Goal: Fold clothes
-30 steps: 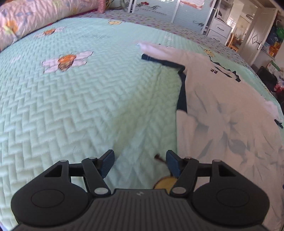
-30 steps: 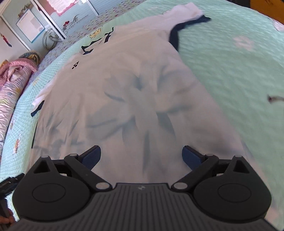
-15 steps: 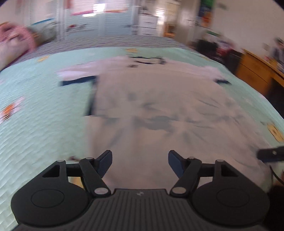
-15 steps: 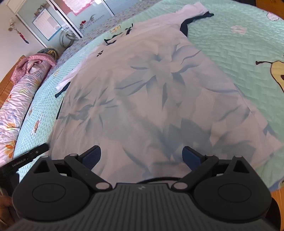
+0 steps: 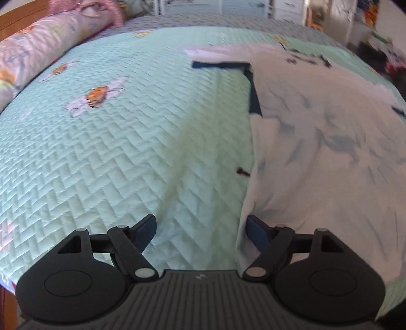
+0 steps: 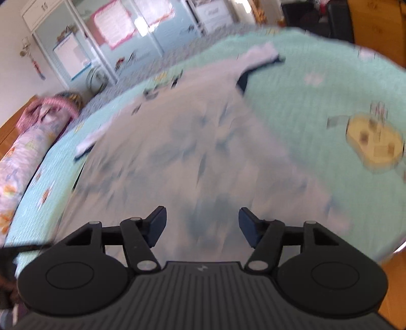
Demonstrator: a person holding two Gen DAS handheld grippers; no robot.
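Soft cloth shirt (image 5: pixel 317 142), quilted matt bedspread (image 5: pixel 132 157), wooden headboard (image 5: pixel 22 15)

One white shirt (image 5: pixel 317 132) spread on one green quilted bed (image 5: pixel 127 152). One rolled floral blanket (image 5: pixel 38 50) at bed edge. Two grippers: left gripper (image 5: pixel 201 232), right gripper (image 6: pixel 203 227).

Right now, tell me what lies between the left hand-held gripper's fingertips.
In the left wrist view: bare green quilt, with the shirt edge beside its right fingertip.
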